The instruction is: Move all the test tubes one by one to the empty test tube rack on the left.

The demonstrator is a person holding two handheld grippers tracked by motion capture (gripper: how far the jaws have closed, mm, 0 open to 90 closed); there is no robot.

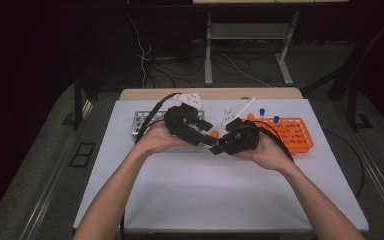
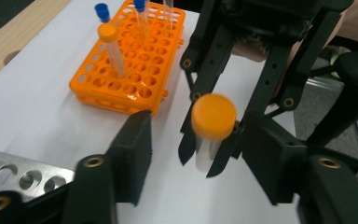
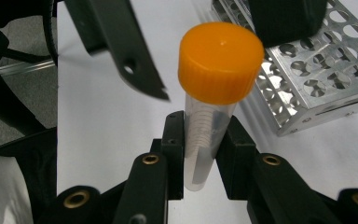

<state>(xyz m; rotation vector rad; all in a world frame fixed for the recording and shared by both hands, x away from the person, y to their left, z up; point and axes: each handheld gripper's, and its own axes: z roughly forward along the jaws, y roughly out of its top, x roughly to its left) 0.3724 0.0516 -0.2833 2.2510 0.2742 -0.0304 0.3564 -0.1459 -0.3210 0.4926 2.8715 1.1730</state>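
While right gripper (image 3: pixel 200 154) jaws clamp orange-capped tube (image 3: pixel 212 116) upright, left gripper (image 2: pixel 196 158) jaws apart, flanking cap.

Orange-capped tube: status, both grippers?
Right gripper shut on orange-capped tube, upright. Left gripper open, fingers flanking the cap, not touching. Orange rack and metal rack clear of it.

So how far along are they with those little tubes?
Hard to say what is done: the metal rack looks empty where it shows. In hand: the right gripper clamps an orange-capped tube, held up between the open jaws of the left gripper, seemingly a handover. Left: several tubes, one orange-capped and blue-capped ones, stand in the orange rack.
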